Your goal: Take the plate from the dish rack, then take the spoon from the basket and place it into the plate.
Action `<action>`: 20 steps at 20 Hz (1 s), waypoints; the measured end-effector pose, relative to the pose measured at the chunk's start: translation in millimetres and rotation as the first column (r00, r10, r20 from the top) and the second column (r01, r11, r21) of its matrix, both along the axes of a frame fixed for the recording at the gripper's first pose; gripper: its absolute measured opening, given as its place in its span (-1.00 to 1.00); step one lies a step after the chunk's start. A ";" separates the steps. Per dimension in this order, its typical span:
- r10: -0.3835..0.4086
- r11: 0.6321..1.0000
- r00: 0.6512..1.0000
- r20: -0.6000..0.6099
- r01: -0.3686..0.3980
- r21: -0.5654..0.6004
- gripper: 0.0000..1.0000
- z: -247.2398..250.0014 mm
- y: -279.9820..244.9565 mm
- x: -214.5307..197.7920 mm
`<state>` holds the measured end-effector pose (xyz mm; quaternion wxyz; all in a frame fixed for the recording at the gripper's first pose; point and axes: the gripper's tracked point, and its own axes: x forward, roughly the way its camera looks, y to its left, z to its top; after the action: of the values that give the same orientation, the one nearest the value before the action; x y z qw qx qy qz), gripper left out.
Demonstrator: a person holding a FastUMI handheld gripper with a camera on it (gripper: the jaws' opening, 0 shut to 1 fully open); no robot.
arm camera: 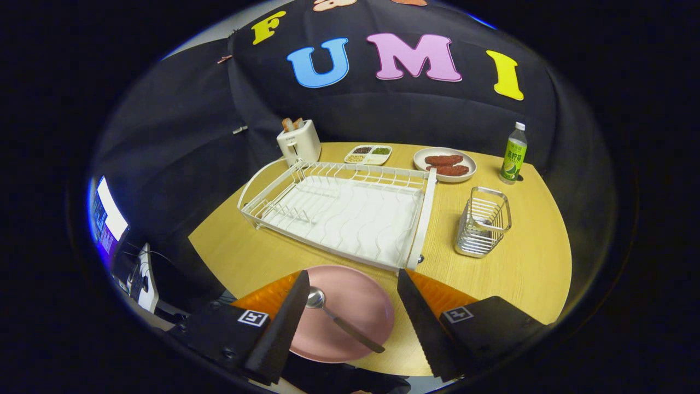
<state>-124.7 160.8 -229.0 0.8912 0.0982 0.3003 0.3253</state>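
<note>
The spoon lies in the pink plate, its bowl up near the left finger's tip and its dark handle running away and down toward the right, so its long axis slants across the gap between the fingers instead of along them. The plate sits flat on the bench, out of the rack, between and just below the two fingers. The claw hangs over it with its fingers spread wide and nothing between them; the left finger's inner edge is close to the spoon's bowl, though I cannot tell whether it touches.

Just beyond the plate stands the white dish rack, its slots bare. To the rack's right, well apart from the plate, the wire basket stands upright with no spoon showing in it. Farther back are a toaster, a divided dish, a plate of food and a green bottle.

By how things lie, both steps look done. What matters for any further move is that the spoon sits directly under the released claw, so a straight lift clears it without dragging the handle.
</note>
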 end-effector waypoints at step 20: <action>-0.250 0.965 0.901 0.355 0.261 0.020 0.98 152.3 -154.5 98.8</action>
<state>-25.8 6.4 -76.7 0.9669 0.0639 0.1238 0.2137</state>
